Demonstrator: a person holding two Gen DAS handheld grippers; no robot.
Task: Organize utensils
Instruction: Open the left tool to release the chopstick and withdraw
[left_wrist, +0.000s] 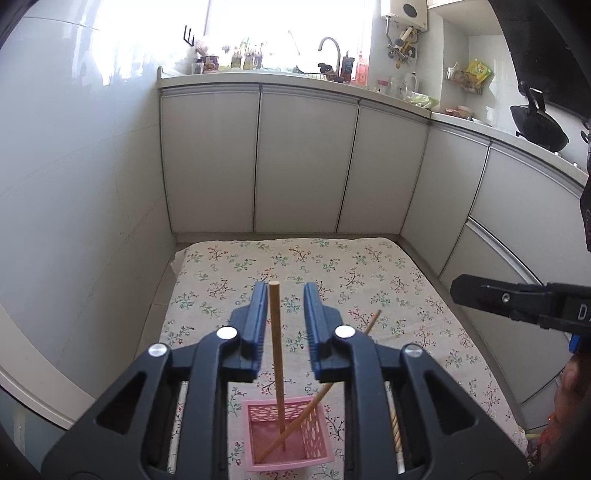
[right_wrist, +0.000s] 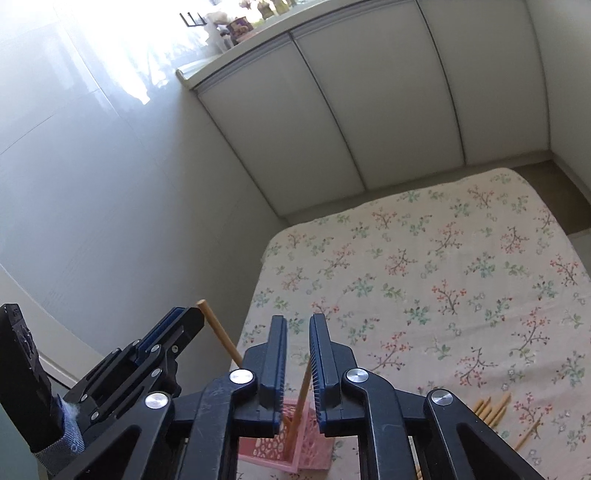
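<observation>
A pink lattice basket (left_wrist: 291, 435) stands on the floral cloth; it also shows in the right wrist view (right_wrist: 306, 458). Two wooden chopsticks stand in it: one upright (left_wrist: 277, 354), one leaning right (left_wrist: 317, 402). My left gripper (left_wrist: 285, 295) is open, its pads either side of the upright chopstick's top without touching. My right gripper (right_wrist: 297, 325) is open above the basket, the leaning chopstick (right_wrist: 300, 402) between its pads, not clamped. The left gripper (right_wrist: 184, 321) shows at the lower left there, by the upright chopstick (right_wrist: 219, 330).
Several loose chopsticks (right_wrist: 495, 406) lie on the cloth right of the basket. The floral cloth (left_wrist: 332, 273) covers a low table. White cabinet doors (left_wrist: 303, 158) stand behind, a tiled wall (left_wrist: 74, 184) at left. The right gripper's body (left_wrist: 517, 299) reaches in at right.
</observation>
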